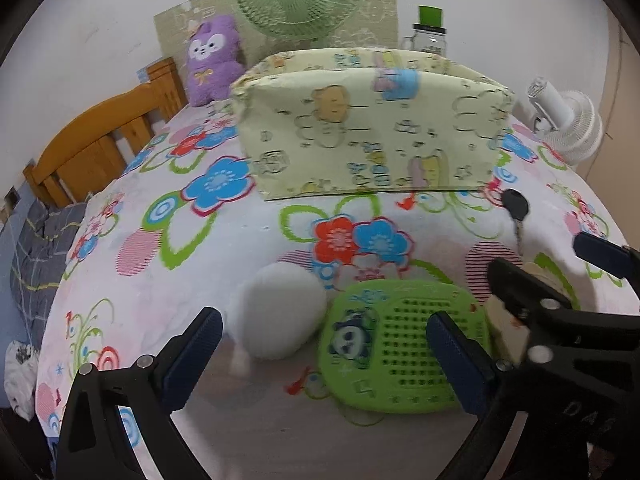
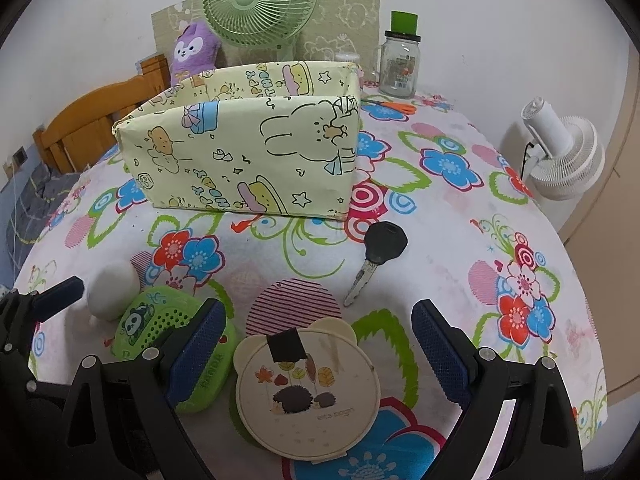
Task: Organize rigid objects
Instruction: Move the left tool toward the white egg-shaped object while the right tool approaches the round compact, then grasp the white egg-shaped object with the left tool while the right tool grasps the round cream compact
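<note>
A yellow cartoon-print open box (image 1: 372,120) (image 2: 244,152) stands on the flowered table. My left gripper (image 1: 324,364) is open and empty, with a white egg-shaped object (image 1: 282,310) (image 2: 112,286) and a green panda case (image 1: 400,344) (image 2: 160,320) between its fingers. My right gripper (image 2: 316,356) is open and empty, its fingers either side of a round cream mirror with a hedgehog picture (image 2: 308,392). A black-headed key (image 1: 515,208) (image 2: 376,260) lies beyond. The right gripper (image 1: 560,280) also shows in the left wrist view, covering most of the mirror.
A green fan (image 2: 260,0), a purple plush (image 2: 192,50), a glass jar with a green lid (image 2: 400,64) and orange scissors (image 2: 396,106) sit behind the box. A white fan (image 2: 560,156) stands off the table's right edge. A wooden bed frame (image 1: 100,144) is at left.
</note>
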Tool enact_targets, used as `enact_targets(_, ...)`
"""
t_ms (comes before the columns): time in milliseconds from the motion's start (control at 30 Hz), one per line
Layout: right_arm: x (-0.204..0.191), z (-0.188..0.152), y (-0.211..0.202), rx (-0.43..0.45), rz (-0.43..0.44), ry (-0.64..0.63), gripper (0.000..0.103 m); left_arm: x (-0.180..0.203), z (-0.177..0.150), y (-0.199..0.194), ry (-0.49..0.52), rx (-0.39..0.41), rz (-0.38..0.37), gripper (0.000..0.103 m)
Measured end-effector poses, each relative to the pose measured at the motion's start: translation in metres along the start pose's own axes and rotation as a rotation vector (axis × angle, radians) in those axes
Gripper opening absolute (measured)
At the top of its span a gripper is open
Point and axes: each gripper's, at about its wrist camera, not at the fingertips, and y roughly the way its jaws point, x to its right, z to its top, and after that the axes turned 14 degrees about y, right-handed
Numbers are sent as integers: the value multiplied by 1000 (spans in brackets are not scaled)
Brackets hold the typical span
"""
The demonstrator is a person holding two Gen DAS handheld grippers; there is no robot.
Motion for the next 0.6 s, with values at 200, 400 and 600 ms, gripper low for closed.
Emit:
enact_targets(200,0,-2,-2,-12,5,22,96,-13,-5,1,-20,-5,26,103)
enact_targets(400,-2,-4,0,-26,0,39,96,-15,-5,0,-9,1,31,103)
enact_targets(600,-6,2,2,-18,-13,51,96,-20,2,4,-10,6,50,89)
